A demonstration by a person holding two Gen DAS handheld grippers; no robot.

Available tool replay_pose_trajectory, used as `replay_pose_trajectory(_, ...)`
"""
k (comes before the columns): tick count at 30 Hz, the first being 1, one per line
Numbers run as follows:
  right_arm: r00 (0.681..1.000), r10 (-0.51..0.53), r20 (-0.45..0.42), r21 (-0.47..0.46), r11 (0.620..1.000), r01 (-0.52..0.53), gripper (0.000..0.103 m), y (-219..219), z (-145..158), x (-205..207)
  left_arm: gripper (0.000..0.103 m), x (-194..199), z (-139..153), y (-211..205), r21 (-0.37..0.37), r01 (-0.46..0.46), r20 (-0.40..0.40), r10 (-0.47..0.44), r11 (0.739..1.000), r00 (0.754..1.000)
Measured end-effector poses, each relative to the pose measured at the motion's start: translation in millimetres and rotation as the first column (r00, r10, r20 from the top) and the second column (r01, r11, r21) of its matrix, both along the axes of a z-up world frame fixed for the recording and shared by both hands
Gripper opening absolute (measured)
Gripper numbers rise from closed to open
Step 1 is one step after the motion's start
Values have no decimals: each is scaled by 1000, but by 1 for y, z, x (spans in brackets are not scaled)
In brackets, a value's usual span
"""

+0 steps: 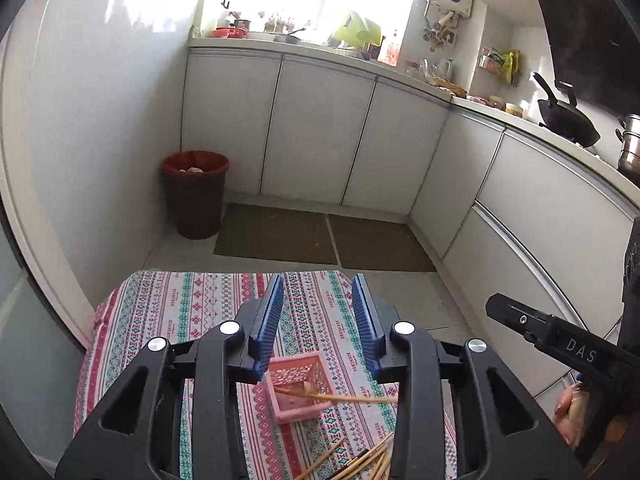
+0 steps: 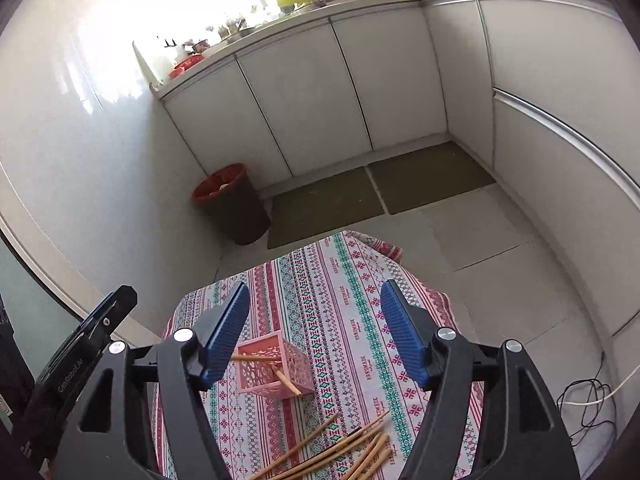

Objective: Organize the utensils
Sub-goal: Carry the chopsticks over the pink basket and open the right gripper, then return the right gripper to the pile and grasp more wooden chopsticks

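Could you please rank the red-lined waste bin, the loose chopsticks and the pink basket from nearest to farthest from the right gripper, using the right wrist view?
1. Loose chopsticks, on the tablecloth just below the right gripper.
2. Pink basket, mid-table, near the left blue finger.
3. Red-lined waste bin, on the floor by the wall beyond the table.

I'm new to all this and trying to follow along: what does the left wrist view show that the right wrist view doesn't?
Only the left wrist view shows the black wok and steel pot on the counter at right, and a hand holding the other gripper's handle. Only the right wrist view shows cables on the floor. Both show the pink basket with chopsticks leaning in it, the loose chopsticks on the patterned cloth, the red-lined bin, and open blue fingers with nothing between them.
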State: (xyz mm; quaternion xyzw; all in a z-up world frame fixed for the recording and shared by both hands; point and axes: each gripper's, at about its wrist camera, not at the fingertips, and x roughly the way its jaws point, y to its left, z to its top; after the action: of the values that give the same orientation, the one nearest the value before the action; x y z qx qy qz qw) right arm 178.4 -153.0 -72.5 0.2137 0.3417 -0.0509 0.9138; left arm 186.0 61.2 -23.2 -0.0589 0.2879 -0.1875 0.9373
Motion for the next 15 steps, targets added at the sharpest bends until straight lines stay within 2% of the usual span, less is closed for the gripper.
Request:
replay_pose_trajectory(6, 1000, -1, 7, -32, 999, 2, 72, 10, 5, -9, 44, -11, 2, 7, -17, -10, -15, 10, 1000, 1000)
replay_pose_trajectory(8, 1000, -5, 3, -39, 999, 5, 73, 13, 5, -13, 54, -15, 5, 10, -16, -22, -16, 22, 1000, 1000)
replay_pose_trajectory(11, 1000, -16, -9, -44, 999, 15, 73, 16, 3, -23, 60, -22, 10, 17, -18, -36, -23, 35, 999, 999)
replay_pose_trajectory(13, 999, -29, -16, -40, 999, 28, 76, 15, 1, -30, 61, -26, 11, 18, 2, -25, -37, 25, 1000, 999)
replay_pose_trajectory(15, 999, -38, -25, -32, 999, 37, 79, 14, -4, -38, 66, -33, 8, 13, 55, 7, -67, -3, 998, 998)
